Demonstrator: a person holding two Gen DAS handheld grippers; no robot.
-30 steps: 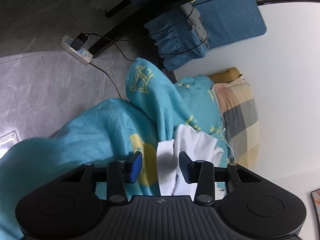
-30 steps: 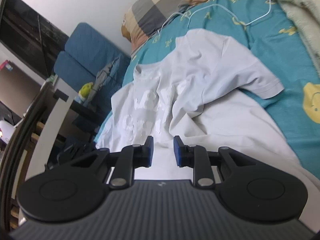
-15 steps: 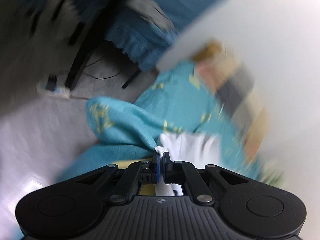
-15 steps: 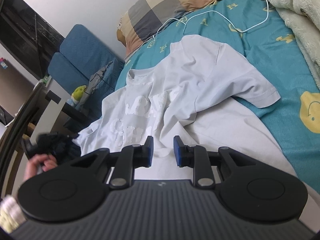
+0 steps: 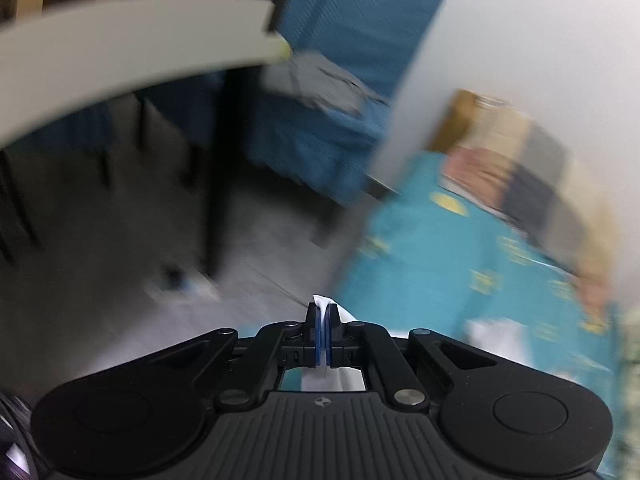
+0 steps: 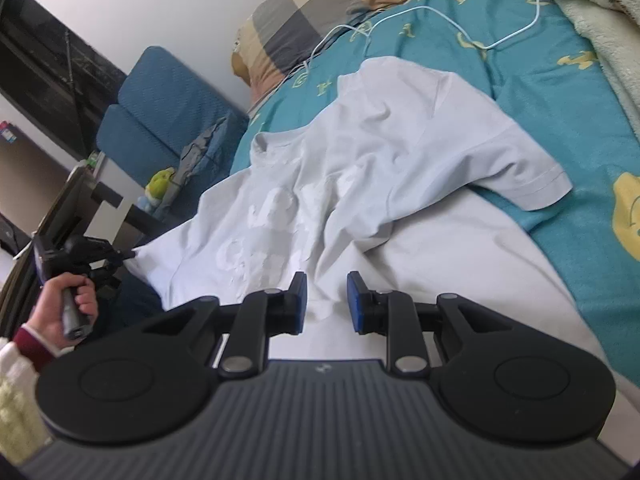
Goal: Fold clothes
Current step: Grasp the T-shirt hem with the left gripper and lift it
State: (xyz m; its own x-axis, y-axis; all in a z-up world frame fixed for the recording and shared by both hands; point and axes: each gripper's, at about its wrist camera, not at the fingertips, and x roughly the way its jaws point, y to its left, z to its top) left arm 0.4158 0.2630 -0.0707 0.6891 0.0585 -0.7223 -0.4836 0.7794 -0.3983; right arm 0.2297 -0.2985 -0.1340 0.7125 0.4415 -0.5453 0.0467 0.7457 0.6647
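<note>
A white T-shirt [image 6: 360, 168] with a pale print lies rumpled on the teal bedsheet [image 6: 560, 92], one sleeve spread to the right. My left gripper [image 5: 323, 314] is shut on a white corner of the T-shirt [image 5: 322, 301]; that view is blurred. In the right wrist view the left gripper [image 6: 130, 255] pinches the shirt's left sleeve at the bed's edge and holds it lifted. My right gripper [image 6: 327, 298] is open and empty, low over the shirt's lower body.
A checked pillow [image 6: 320, 16] and a white cable [image 6: 440, 16] lie at the head of the bed. A cream fleece blanket [image 6: 600, 12] is at the right. A blue sofa chair [image 6: 160, 108] and a dark desk [image 6: 100, 196] stand beside the bed.
My left gripper closed on the shirt's sleeve and swung up and away from the bed's edge, pulling the sleeve out. My right gripper stayed open and moved slightly back.
</note>
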